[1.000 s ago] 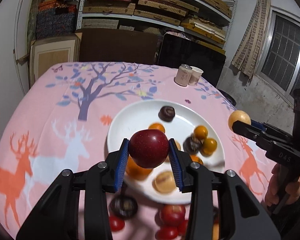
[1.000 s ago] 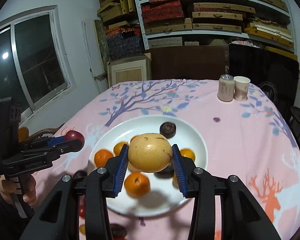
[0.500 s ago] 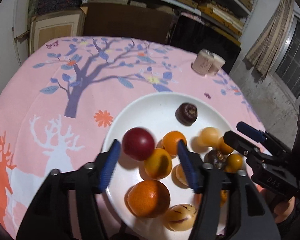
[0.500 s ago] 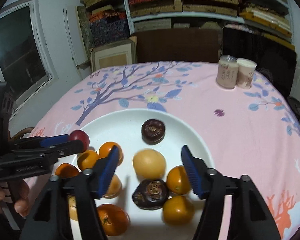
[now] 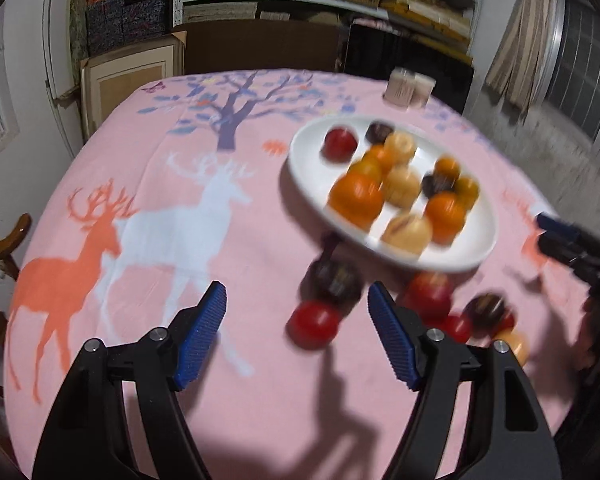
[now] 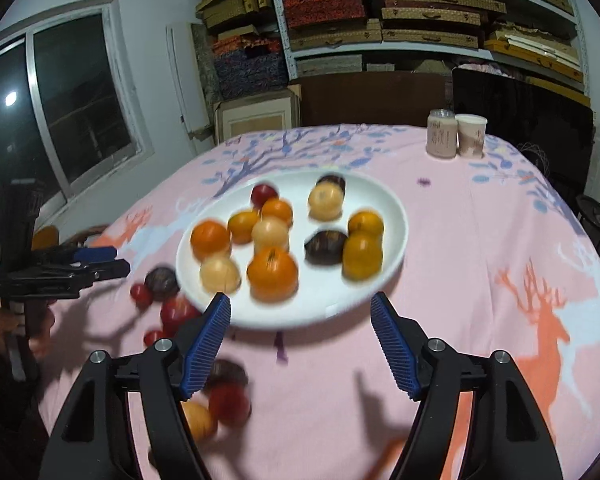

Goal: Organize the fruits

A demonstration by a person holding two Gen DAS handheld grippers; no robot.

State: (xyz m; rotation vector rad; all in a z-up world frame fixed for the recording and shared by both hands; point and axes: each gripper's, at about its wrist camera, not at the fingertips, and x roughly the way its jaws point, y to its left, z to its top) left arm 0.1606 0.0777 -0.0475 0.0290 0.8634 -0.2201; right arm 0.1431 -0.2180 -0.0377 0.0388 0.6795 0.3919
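Both claws, left claw (image 5: 296,330) and right claw (image 6: 300,338), gape empty. Loose round red and dark fruits (image 5: 314,322) lie at lower centre, beside the piled white round plate (image 6: 396,236) on the pink worktop (image 5: 148,248). A careless nudge could roll them off.

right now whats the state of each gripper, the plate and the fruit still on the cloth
left gripper: open, empty
right gripper: open, empty
plate: loaded with fruit, flat on the tablecloth
red apple: on the plate
loose fruit: on the cloth beside the plate, not yet moved
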